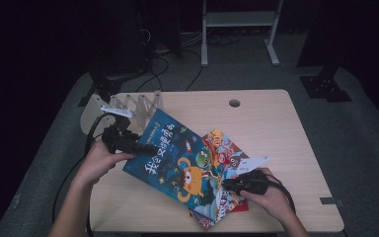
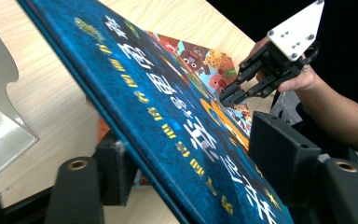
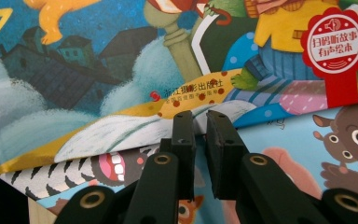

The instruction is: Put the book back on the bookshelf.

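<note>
Pretty dim room overall, with the light coming from above and landing on the table [image 1: 276, 123] while everything around it drops to near black. The high view is soft and a bit grainy, and the table edges bow slightly. The left gripper view has glare on the white stand [image 2: 0, 116] and a blurry near edge of the blue book [image 2: 177, 121]. The right gripper view is sharp on the cover print, its jaws dark and softer.
</note>
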Available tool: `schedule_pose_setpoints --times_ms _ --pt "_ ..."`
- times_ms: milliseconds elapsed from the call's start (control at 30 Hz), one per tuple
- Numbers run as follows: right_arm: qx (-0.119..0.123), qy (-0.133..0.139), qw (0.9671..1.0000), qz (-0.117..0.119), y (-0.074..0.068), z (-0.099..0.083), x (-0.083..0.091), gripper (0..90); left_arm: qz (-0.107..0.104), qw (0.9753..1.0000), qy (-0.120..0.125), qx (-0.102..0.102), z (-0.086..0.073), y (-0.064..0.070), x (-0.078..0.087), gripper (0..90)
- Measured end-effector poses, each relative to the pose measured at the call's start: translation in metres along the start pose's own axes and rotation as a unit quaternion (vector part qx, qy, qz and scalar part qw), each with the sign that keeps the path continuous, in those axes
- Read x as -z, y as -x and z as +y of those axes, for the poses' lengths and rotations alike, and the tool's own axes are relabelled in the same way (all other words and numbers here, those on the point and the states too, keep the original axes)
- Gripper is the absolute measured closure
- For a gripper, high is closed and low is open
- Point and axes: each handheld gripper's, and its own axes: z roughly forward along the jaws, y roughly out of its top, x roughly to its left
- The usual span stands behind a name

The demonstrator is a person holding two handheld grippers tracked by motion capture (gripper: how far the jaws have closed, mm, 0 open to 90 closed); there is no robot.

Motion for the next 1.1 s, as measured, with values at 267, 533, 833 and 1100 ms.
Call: schedule_pose_setpoints --times_ms 267,533,833,1100 --pt "-0.001 0.001 1.0000 0.004 0.000 0.001 -0.001 80.8 -0.004 0.9998 -0.014 -0.016 0.017 0.001 0.002 49.9" --pt "0.002 0.000 1.0000 0.006 -0.003 0.005 -0.006 80.8 0.008 0.9994 -0.034 -0.007 0.038 0.001 0.004 59.4" --pt "0.011 -0.006 0.9999 -0.001 -0.011 0.018 -0.018 79.9 0.028 0.9982 -0.050 -0.018 0.060 0.004 0.010 64.4" --pt "0.011 0.009 0.9999 -0.009 -0.015 0.026 -0.031 81.0 0.033 0.9960 -0.079 -0.025 0.085 0.002 0.013 67.9"
